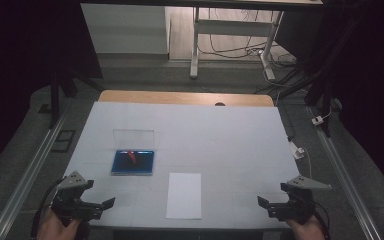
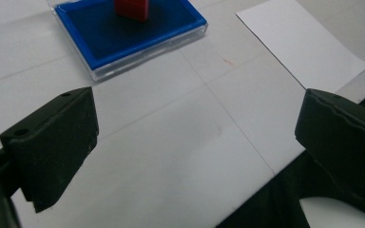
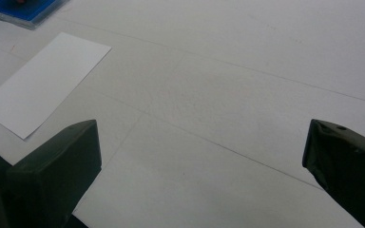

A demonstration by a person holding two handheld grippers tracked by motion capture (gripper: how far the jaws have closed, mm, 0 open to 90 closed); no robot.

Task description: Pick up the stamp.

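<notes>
Left gripper (image 1: pixel 87 205): lower left of high view, jaws wide, holding nothing.
Right gripper (image 1: pixel 280 206): lower right, jaws wide, holding nothing.
Blue case (image 1: pixel 133 162): left of centre, lid raised, red object (image 1: pixel 131 156) inside.
White sheet (image 1: pixel 184 195): lower centre, flat.

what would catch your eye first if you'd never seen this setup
The blue tray at the table's left, with a small red object on it and its clear lid standing up behind, is the only strong colour. Next is the white sheet of paper lying flat near the front edge. The left tool and right tool wait open at the near corners, holding nothing.
</notes>
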